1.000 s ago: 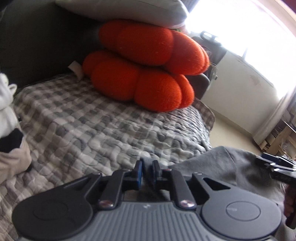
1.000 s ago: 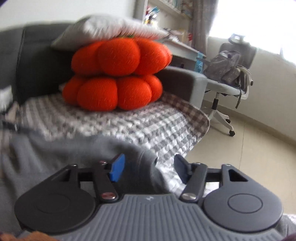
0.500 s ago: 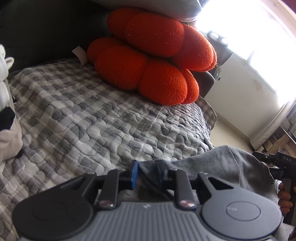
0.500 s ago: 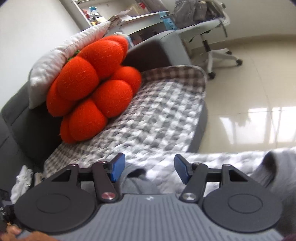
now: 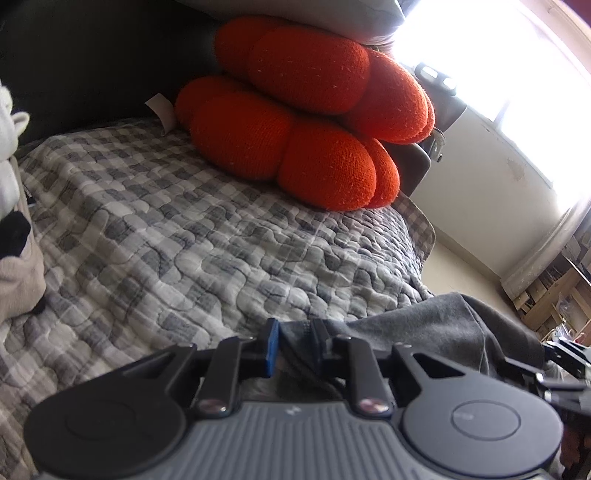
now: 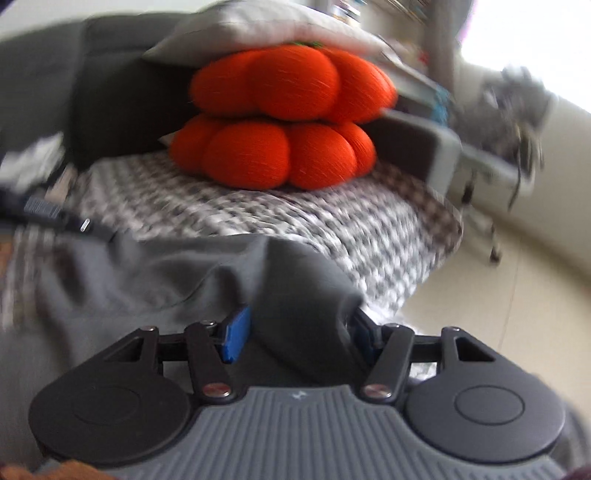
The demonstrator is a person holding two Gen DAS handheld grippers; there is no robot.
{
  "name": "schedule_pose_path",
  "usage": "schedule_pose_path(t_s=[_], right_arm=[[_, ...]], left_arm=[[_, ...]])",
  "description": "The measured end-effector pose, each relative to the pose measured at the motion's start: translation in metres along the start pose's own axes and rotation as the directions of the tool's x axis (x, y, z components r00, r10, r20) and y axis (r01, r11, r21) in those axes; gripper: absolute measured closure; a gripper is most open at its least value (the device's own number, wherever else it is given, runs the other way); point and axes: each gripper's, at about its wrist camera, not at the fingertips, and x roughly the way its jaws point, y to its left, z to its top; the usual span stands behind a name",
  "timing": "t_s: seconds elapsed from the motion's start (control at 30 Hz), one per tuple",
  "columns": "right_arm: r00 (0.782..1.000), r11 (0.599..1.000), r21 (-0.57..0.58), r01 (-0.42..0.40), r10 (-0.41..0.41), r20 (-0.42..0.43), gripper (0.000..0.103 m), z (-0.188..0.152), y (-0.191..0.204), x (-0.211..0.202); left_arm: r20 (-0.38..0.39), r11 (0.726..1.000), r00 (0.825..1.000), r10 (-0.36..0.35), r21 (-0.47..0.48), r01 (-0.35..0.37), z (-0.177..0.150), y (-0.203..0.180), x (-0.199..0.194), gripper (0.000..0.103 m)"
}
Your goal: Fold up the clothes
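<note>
**Grey garment held at the sofa's front edge by both tongs**

Although most of both views is filled by the sofa (image 5: 92, 74) and its checked quilted cover (image 5: 184, 240), the thing that matters lies low at the front edge: a grey garment (image 6: 147, 280), bunched and draped over the cover's near side. At the back, two orange knitted cushions (image 5: 295, 129) are stacked under a pale pillow (image 6: 258, 33), and a heap of pale clothes (image 5: 14, 184) sits at the left margin of the left view.

Judging by its deep, loose folds, the garment is a soft, fairly thick knit: light, limp, not slippery, and not fragile. It will sag wherever it is not supported, so it is best taken at a hem, a seam or a corner, with the two holds well apart so the cloth hangs flat between them.

Over on the left, the left gripper (image 5: 293, 345) has its fingers pressed close on a dark ribbed or seamed edge of the grey cloth, pinching it. Opposite it, the right gripper (image 6: 299, 332) stands with its fingers spread wide and a thick fold of the same garment lying between them; the right view is blurred, so I cannot tell whether the pads touch the cloth. How far the folding has gone cannot be read from this crumpled lie.
</note>
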Motion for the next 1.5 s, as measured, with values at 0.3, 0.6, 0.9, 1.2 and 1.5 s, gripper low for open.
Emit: schedule_pose_path(t_s=[0.3, 0.6, 0.9, 1.2, 1.5], right_arm=[[0.995, 0.98, -0.181, -0.086, 0.093, 0.03, 0.041, -0.009, 0.044, -0.037], [0.96, 0.951, 0.162, -0.265, 0.275, -0.046, 0.041, -0.005, 0.006, -0.039], [0.958, 0.904, 0.324, -0.278, 0.286, 0.024, 0.041, 0.005, -0.023, -0.048], [0.961, 0.81, 0.518, -0.276, 0.228, 0.155, 0.041, 0.01, -0.073, -0.049], [0.983, 0.83, 0.527, -0.181, 0.152, 0.099, 0.073, 0.015, -0.08, -0.02]], left_arm=[[-0.002, 1.0, 1.0, -0.004, -0.007, 0.004, 0.001, 0.001, 0.0, 0.085], [-0.003, 1.0, 1.0, 0.0, -0.023, 0.0, 0.001, 0.003, 0.0, 0.089], [-0.003, 0.999, 1.0, -0.002, -0.032, 0.002, 0.001, 0.004, 0.0, 0.09], [-0.004, 0.999, 1.0, -0.005, -0.037, 0.005, 0.001, 0.004, 0.0, 0.09], [-0.007, 0.997, 0.999, -0.033, -0.069, 0.033, 0.001, 0.007, 0.0, 0.096]])
